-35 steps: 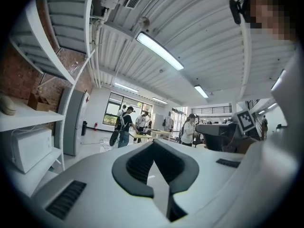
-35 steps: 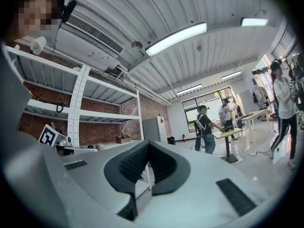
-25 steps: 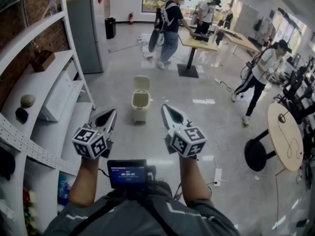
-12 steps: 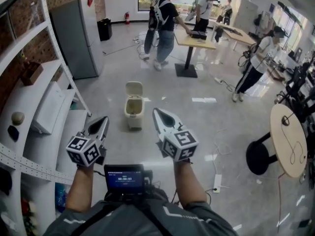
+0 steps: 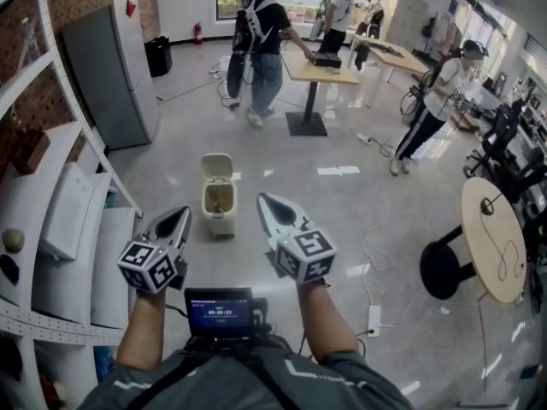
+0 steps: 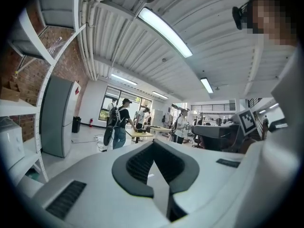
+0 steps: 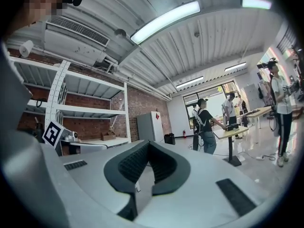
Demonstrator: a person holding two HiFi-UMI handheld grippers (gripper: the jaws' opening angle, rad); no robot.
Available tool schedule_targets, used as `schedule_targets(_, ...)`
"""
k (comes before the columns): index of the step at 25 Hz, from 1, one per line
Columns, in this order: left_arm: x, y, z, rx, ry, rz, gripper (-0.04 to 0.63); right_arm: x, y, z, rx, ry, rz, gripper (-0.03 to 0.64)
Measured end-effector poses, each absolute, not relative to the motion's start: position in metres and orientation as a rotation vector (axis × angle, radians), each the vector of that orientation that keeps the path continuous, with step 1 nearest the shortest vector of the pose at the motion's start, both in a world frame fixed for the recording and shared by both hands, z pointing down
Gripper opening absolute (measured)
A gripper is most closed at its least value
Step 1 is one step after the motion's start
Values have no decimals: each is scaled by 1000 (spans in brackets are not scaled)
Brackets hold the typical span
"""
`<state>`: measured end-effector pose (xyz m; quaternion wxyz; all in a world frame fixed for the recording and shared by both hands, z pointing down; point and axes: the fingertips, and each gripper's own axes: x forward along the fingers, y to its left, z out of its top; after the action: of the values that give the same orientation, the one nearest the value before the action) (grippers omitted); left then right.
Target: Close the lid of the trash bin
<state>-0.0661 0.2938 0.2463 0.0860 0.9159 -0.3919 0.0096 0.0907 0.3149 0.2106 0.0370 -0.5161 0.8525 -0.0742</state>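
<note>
Both left gripper (image 5: 181,214) and right gripper (image 5: 264,201) are closed, empty, near the trash bin (image 5: 219,222), lid (image 5: 217,166) raised.

Trash bin (image 5: 218,205) stands ahead, between shelving (image 5: 115,263) and round table (image 5: 489,229).

The left gripper (image 5: 181,216) and right gripper (image 5: 265,202) are seen from above and behind, steeply downward, with the trash bin (image 5: 219,219) well ahead of their tips. Each gripper view is aimed along its own jaws, tilted ceilingward. The backpacked person (image 5: 267,37) far ahead is shared by all three.
</note>
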Motion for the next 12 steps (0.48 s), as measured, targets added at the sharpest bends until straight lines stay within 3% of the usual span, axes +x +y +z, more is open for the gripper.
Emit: schedule_targets(12,-105,165,234,2809,-1061,-23,-6,47,195,197,-1700,2564,-214,11)
